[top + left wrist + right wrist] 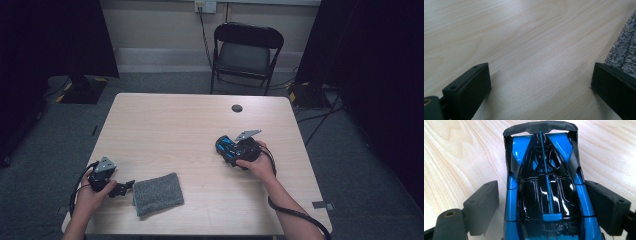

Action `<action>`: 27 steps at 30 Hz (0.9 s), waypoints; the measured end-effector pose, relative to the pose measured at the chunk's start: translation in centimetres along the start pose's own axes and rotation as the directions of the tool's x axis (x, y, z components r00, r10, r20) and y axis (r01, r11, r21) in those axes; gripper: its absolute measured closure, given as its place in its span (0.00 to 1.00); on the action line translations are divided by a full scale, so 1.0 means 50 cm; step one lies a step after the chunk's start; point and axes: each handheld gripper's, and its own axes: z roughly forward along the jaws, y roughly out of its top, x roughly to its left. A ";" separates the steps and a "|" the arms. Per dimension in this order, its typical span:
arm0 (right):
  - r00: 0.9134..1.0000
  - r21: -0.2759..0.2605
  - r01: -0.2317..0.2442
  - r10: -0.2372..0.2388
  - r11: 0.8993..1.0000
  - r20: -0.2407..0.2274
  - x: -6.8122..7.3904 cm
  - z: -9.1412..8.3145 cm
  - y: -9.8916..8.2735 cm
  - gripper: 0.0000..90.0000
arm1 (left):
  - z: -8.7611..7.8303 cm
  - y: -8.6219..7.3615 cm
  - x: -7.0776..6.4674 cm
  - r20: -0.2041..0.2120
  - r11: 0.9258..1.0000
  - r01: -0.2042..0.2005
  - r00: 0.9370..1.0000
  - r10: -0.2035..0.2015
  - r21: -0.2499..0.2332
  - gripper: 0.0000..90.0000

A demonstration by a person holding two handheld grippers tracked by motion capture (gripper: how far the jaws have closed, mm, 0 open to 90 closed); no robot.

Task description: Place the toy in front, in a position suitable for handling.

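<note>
Right gripper view: my right gripper (549, 205) straddles the blue toy car (544, 187) mid-table, left jaw apart; glossy body may slip. Left gripper (539, 87) released beside grey cloth (624, 52)

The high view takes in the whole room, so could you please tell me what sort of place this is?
Probably an indoor recording or lab space, not a home: a bare wooden table on grey carpet, dark curtains at both sides, a folding chair by a wall socket, and cables trailing on the floor.

toy car (226, 148) lies on the table (165, 125), well right of the cloth (158, 193).
</note>
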 end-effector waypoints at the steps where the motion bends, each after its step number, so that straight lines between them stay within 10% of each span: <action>1: 1.000 0.000 0.005 -0.005 1.000 0.003 0.000 0.000 0.000 0.18 | 0.000 0.000 0.000 0.000 1.000 0.000 1.000 0.000 0.000 0.02; 27: 1.000 -0.033 0.001 0.000 0.999 0.027 -0.001 -0.011 -0.015 0.29 | 0.000 0.000 0.000 -0.004 1.000 -0.006 1.000 0.006 0.004 0.02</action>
